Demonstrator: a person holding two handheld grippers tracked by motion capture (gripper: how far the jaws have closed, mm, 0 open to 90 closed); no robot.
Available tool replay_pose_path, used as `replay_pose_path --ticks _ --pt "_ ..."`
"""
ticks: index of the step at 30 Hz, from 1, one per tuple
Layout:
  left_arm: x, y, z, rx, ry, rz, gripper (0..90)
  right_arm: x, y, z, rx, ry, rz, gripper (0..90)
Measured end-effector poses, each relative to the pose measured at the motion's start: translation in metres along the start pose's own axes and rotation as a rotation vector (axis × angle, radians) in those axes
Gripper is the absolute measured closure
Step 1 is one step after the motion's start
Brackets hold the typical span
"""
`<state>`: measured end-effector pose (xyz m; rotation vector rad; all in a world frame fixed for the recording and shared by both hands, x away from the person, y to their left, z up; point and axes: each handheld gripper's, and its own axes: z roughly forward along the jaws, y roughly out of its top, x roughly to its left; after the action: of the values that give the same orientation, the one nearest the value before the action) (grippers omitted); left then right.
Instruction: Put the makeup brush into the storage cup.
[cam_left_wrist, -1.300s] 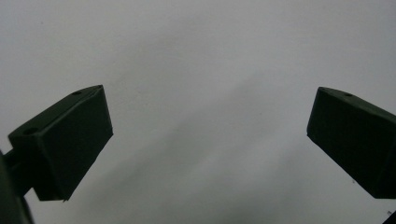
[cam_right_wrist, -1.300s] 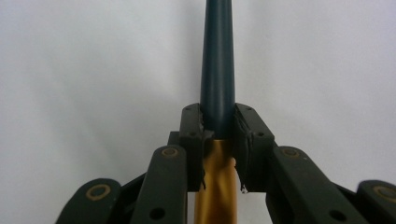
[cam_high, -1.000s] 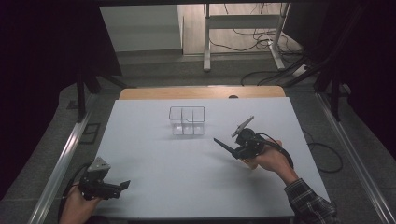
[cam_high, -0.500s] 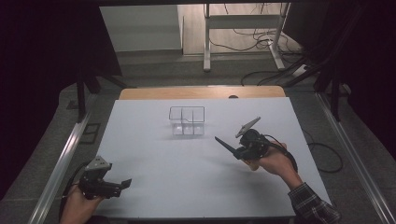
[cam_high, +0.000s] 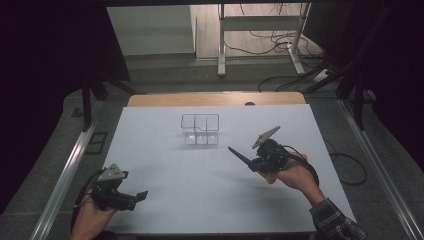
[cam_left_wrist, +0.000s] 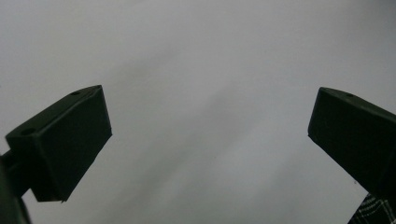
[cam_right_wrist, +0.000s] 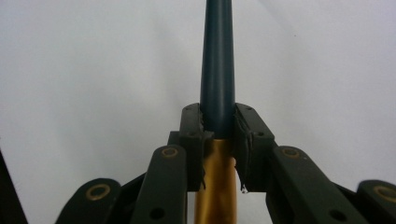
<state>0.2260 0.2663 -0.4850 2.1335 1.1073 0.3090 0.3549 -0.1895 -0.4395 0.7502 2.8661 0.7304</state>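
The right tool (cam_high: 250, 159) pinches one dark tapered pen (cam_right_wrist: 217, 65) with a gold end, held over the white bench (cam_high: 200, 200) right of centre, well inside its edges. The left tool (cam_high: 131, 197), jaws spread wide and holding nothing, sits near the front-left edge. One clear divided box (cam_high: 200, 129) stands mid-bench, open surface all round.

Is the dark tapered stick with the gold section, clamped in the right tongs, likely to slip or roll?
The stick looks rigid, holding straight past the right tongs. Its smooth round taper could slide forward. Laid on the white table, it would probably roll.
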Motion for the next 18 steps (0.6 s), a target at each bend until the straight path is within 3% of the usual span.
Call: replay_pose_path --ticks 9,18 --pt "-0.007 0.017 0.007 -0.045 -0.028 0.026 0.0 0.006 0.003 -0.002 -0.001 0.017 -0.015 73.9" --pt "-0.02 0.039 0.021 -0.039 -0.053 0.1 0.0 0.01 0.004 -0.004 0.006 0.031 -0.025 73.9"
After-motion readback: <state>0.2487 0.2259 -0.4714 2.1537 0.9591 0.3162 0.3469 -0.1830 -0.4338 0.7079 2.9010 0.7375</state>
